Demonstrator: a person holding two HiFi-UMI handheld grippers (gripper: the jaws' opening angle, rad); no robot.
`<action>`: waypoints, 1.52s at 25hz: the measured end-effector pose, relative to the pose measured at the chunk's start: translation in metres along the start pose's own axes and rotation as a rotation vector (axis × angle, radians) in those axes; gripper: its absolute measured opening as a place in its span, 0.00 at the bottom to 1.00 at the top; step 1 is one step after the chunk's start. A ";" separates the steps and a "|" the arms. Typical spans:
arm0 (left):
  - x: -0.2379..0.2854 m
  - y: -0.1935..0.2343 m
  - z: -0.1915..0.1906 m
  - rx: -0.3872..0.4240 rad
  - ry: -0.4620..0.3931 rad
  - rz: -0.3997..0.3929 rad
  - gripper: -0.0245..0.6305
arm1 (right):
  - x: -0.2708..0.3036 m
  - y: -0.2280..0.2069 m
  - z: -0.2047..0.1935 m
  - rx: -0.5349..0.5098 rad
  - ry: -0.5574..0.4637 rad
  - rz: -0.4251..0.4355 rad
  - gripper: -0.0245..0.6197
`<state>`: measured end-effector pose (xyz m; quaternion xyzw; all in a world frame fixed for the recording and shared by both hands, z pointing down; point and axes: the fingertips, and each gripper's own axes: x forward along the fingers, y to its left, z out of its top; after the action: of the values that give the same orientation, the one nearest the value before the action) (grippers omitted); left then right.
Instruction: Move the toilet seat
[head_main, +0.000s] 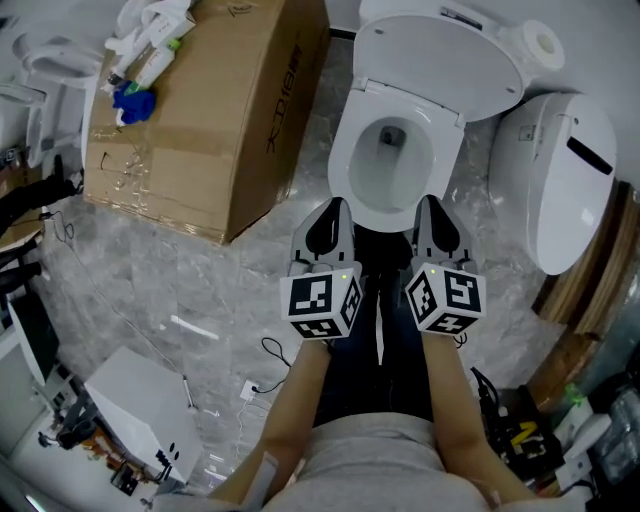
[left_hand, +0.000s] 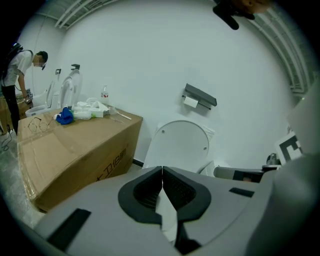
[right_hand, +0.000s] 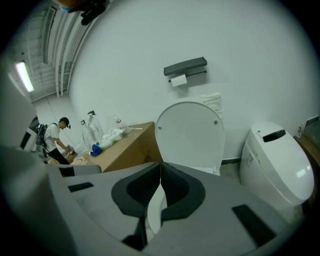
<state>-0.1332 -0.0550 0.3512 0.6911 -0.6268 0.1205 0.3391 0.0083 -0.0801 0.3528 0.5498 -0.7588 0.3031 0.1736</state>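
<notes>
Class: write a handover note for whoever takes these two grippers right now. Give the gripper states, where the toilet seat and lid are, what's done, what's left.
Left gripper: shut, empty, held over the front of the bowl.
Right gripper: shut, empty, alongside it.
Toilet seat: looks down on the bowl; lid raised behind it.
Done: nothing yet; neither gripper grips the seat.
Left: open a gripper, take the seat's front rim, move it.

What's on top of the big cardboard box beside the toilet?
On the brown cardboard box: a crumpled blue item and a heap of white plastic items. Whatever lies beneath that heap is covered.
</notes>
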 end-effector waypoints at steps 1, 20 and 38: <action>0.002 0.001 -0.005 -0.001 0.012 0.007 0.06 | 0.003 -0.002 -0.004 0.013 0.009 0.011 0.07; 0.054 0.038 -0.105 -0.147 0.176 0.116 0.07 | 0.049 -0.061 -0.108 0.115 0.214 0.025 0.07; 0.110 0.073 -0.199 -0.196 0.288 0.151 0.07 | 0.078 -0.110 -0.218 0.171 0.351 -0.016 0.07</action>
<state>-0.1309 -0.0171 0.5873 0.5812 -0.6307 0.1818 0.4811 0.0703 -0.0187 0.5938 0.5070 -0.6840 0.4564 0.2584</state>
